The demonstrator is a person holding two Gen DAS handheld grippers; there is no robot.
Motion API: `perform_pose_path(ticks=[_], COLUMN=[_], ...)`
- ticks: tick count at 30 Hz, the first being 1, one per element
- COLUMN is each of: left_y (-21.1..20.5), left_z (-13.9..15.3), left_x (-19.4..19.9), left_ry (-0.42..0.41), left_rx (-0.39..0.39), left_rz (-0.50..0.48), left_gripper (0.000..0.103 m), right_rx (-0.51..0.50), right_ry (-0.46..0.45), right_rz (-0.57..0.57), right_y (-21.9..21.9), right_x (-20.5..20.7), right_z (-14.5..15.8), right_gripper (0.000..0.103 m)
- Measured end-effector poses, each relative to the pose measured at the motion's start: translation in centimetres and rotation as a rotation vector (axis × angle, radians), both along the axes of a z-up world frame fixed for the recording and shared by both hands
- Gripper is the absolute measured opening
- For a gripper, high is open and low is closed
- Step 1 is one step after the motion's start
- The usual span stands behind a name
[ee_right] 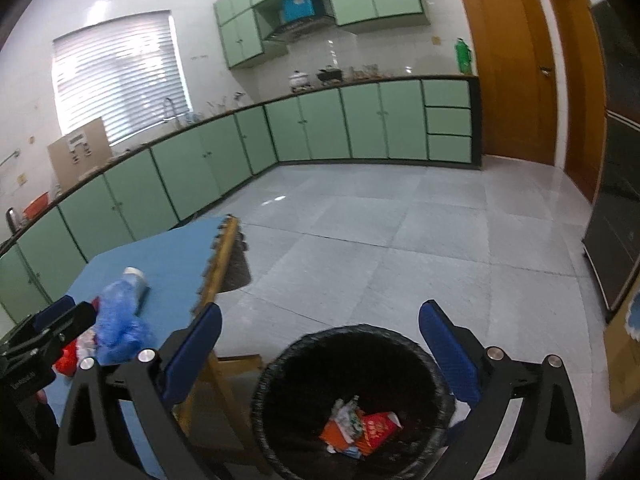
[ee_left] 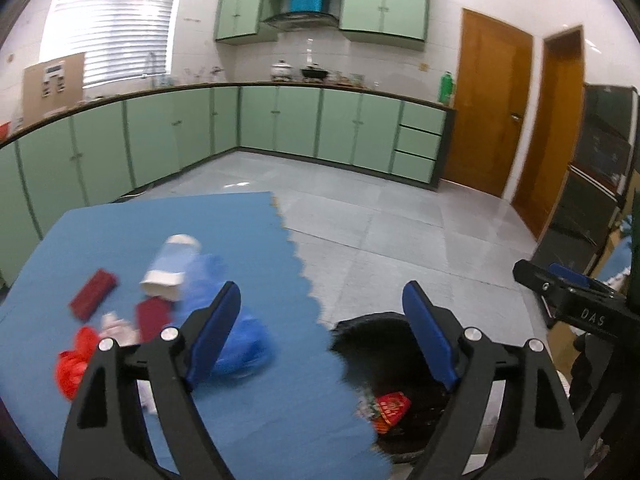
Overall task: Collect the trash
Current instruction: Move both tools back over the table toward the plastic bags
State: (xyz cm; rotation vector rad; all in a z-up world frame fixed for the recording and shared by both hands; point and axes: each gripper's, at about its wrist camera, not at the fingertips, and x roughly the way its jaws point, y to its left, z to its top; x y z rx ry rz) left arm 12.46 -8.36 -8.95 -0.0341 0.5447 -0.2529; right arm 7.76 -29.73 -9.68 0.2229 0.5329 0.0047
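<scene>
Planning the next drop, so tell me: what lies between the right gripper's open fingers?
The black-lined trash bin, seen below and between the right gripper's fingers in the right wrist view.

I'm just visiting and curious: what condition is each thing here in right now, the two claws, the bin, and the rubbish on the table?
Left gripper: open, empty.
Right gripper: open, empty, above the bin.
Bin: upright on the floor, black liner, a few wrappers at the bottom.
Blue plastic bag: crumpled on the table.
Paper cup: lying on its side.
Red box: lying flat on the table.
Door: closed.
</scene>
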Motion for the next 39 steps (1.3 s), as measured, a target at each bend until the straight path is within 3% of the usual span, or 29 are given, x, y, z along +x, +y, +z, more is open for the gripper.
perform_pose_path(ticks=[10, 23, 39], left_y=[7.5, 16.2, 20.2], left_z=[0.9, -0.4, -5.6], left_x=[-2.0, -3.3, -1.3], left_ry=[-0.026, -0.006, 0.127], left_rx=[0.016, 0.044, 0.064], left_rz=[0.177, 0.356, 0.405], left_gripper=[0.081, 0.081, 0.081], right_rx=[-0.038, -0.071, -0.097], right_ry=[-0.027, -0.032, 0.011], right_rz=[0.138, 0.280, 0.322], right_y=[8.1, 16.1, 21.5], right_x=[1.5, 3.6, 6.6], right_z=[0.5, -0.6, -3.5], right_gripper=[0.097, 0.097, 0.097])
